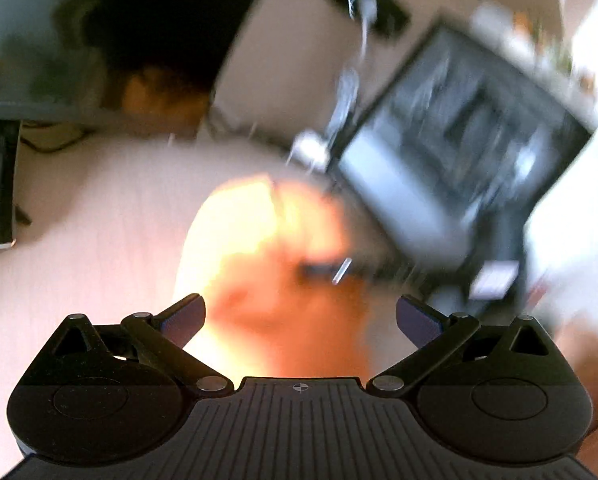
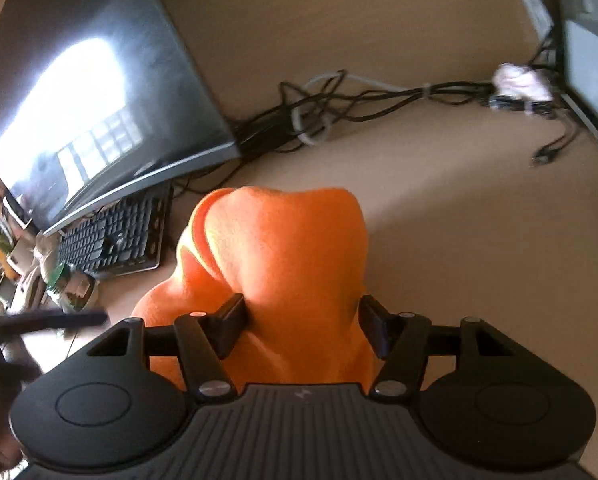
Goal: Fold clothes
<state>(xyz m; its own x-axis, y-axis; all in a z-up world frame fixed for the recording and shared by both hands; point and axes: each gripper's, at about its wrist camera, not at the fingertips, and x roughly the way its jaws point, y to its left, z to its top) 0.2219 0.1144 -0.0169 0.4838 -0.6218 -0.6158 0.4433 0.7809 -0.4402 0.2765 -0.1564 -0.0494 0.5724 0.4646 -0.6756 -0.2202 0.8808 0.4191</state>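
Observation:
An orange fleecy garment [image 2: 283,256] is bunched into a tall lump on the beige desk [image 2: 459,260]. My right gripper [image 2: 303,324] is shut on the garment's near part, and both pads press into the cloth. In the left wrist view the picture is smeared by motion. There the same orange garment [image 1: 267,264] lies just ahead of my left gripper [image 1: 301,316]. That gripper stands open with its fingers [image 1: 187,316] wide apart, clear of the cloth. The garment's underside is hidden.
A dark monitor [image 2: 99,92] and a black keyboard [image 2: 115,240] stand to the left of the garment. Tangled cables [image 2: 339,100] run across the back of the desk. Small clutter [image 2: 59,276] sits at the left edge. A second screen [image 2: 591,60] is at the right.

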